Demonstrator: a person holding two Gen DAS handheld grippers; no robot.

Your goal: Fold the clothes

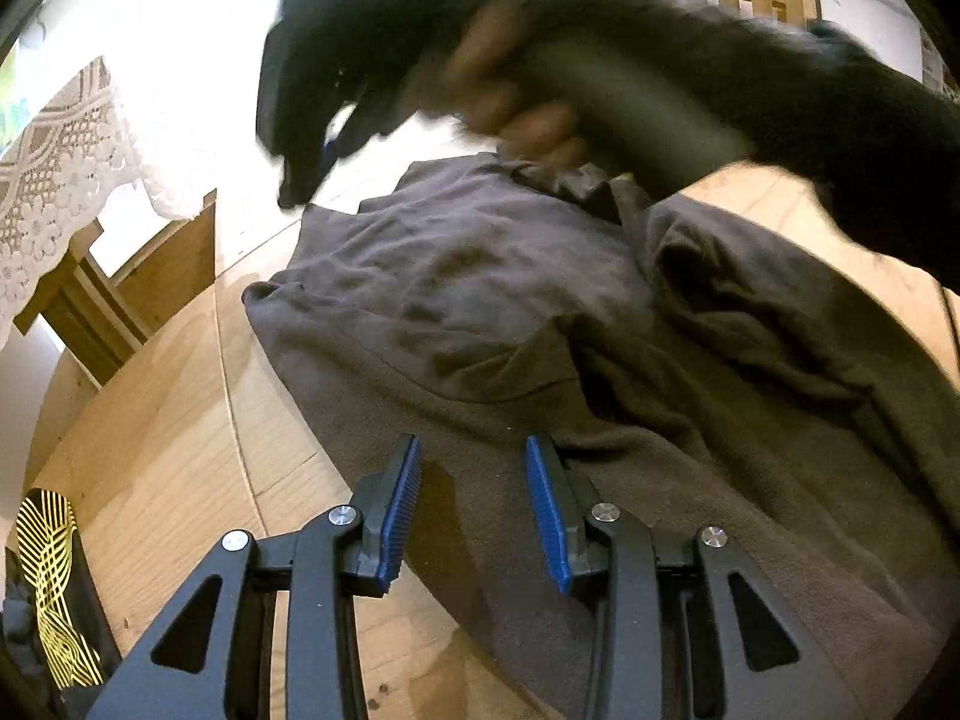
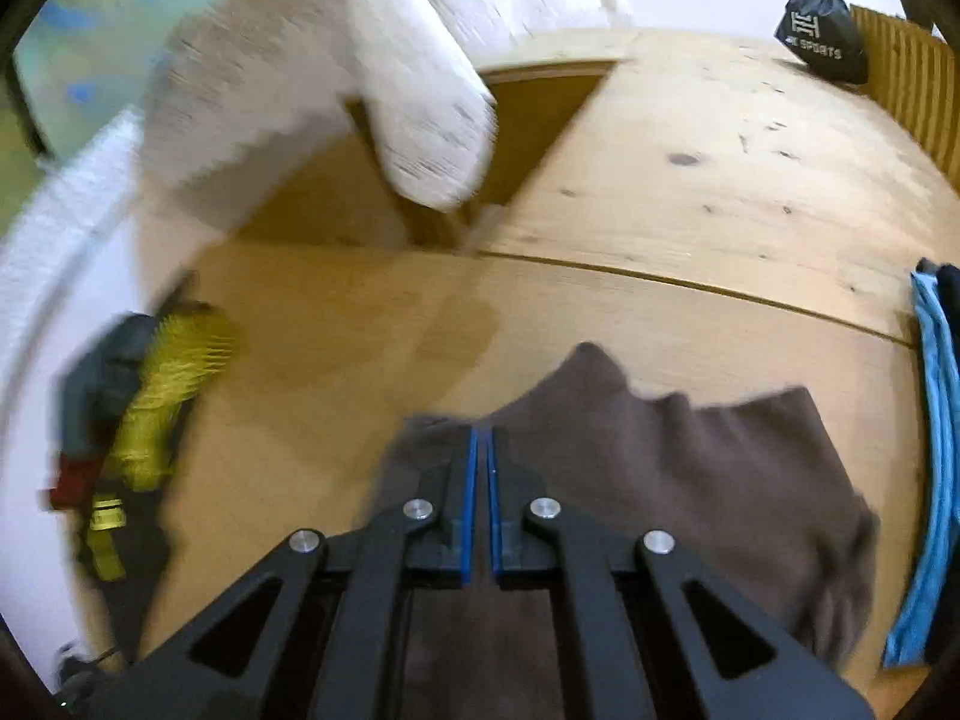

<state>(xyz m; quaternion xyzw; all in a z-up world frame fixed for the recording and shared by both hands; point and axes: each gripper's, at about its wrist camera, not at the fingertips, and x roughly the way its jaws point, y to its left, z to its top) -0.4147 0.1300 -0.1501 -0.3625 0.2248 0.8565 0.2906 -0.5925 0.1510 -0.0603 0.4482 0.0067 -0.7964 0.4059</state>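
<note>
A brown-grey garment [image 1: 510, 312] lies crumpled on the wooden table [image 1: 180, 420]. My left gripper [image 1: 474, 504] is open, its blue pads over the garment's near edge, holding nothing. In the left wrist view the right gripper [image 1: 312, 144] is blurred above the garment's far corner, held by a hand in a dark sleeve. In the right wrist view my right gripper [image 2: 481, 468] has its jaws closed on the edge of the brown garment [image 2: 690, 480], which hangs and spreads beneath it over the table [image 2: 690, 210].
A white lace cloth [image 1: 66, 180] hangs at the left over a wooden chair [image 1: 120, 288]. A yellow and dark bag [image 2: 144, 408] sits at the table's left edge. A black sports pouch [image 2: 825, 30] stands far right. Blue and dark folded clothes [image 2: 936, 450] lie at the right.
</note>
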